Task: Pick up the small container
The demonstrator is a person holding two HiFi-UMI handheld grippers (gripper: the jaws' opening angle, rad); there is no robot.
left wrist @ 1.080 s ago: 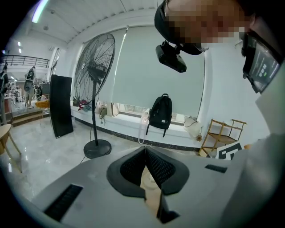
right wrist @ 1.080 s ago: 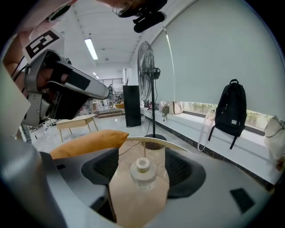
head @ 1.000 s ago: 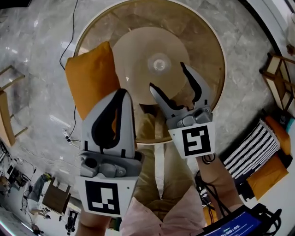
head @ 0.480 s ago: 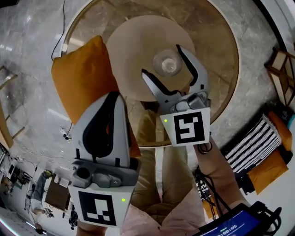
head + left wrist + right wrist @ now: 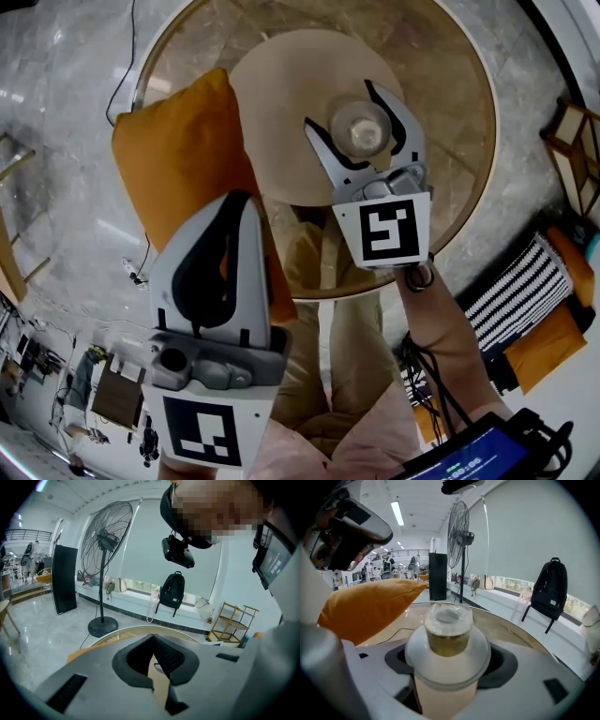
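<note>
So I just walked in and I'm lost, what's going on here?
A person holds a gripper in each hand above a round table. The right gripper has its open jaws either side of the small container standing there, not yet closed on it. The left gripper is shut and empty, near an orange cushion.

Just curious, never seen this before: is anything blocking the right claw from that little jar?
Nothing visible does. The jar stands between the open jaws of the right gripper on the round table; the orange cushion lies off to the side.

Base of small container [image 5: 449, 637] apparently hidden.
</note>
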